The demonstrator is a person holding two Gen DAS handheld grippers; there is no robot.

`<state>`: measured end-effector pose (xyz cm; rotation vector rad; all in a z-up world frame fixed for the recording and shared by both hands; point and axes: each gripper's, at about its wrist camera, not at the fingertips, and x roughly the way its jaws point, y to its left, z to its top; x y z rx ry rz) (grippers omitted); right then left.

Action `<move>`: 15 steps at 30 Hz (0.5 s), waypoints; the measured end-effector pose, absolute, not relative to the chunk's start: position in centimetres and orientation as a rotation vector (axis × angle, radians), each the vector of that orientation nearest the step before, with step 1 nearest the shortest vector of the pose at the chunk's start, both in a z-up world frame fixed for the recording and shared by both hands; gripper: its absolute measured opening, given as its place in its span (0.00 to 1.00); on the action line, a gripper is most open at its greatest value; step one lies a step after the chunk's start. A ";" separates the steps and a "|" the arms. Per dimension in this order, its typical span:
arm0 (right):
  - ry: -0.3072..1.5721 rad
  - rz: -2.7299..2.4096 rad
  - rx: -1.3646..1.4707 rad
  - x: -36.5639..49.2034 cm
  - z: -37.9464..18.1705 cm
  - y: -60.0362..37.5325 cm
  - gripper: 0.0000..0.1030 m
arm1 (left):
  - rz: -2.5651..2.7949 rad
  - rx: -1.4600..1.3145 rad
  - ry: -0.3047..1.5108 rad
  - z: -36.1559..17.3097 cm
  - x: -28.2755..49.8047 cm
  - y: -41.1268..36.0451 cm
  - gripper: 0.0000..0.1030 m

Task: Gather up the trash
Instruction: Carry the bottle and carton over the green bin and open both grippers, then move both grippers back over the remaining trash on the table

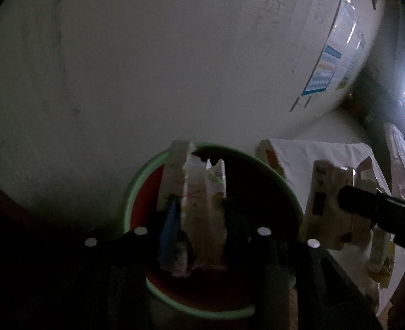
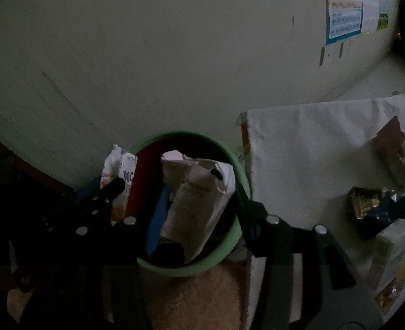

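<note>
A round bin (image 1: 136, 181) with a green rim and red inside stands on the floor by the wall; it also shows in the right wrist view (image 2: 238, 165). My left gripper (image 1: 198, 209) is shut on a white crumpled wrapper (image 1: 199, 206) and holds it over the bin's mouth. My right gripper (image 2: 199, 206) is shut on a white paper bag (image 2: 197, 203), also over the bin. The right gripper with its bag shows in the left wrist view (image 1: 331, 206), to the right of the bin. The left gripper's wrapper shows at the bin's left rim (image 2: 120, 176).
A table under a white cloth (image 2: 307, 143) stands right of the bin. A brown foil packet (image 2: 395, 151), a crumpled blue and gold wrapper (image 2: 378, 203) and a yellow packet (image 2: 397, 280) lie on it. A pale wall with a poster (image 2: 345, 8) is behind. The room is dim.
</note>
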<state>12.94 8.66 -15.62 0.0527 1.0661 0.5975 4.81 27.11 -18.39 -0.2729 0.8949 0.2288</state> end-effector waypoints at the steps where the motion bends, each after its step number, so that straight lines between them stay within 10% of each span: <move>1: 1.068 0.598 0.054 13.0 -15.7 8.7 0.50 | 0.232 -0.276 0.896 -18.4 4.9 27.2 0.45; 15: 1.020 0.569 0.135 12.5 -13.8 5.2 0.55 | 0.216 -0.258 0.860 -16.4 4.9 25.5 0.51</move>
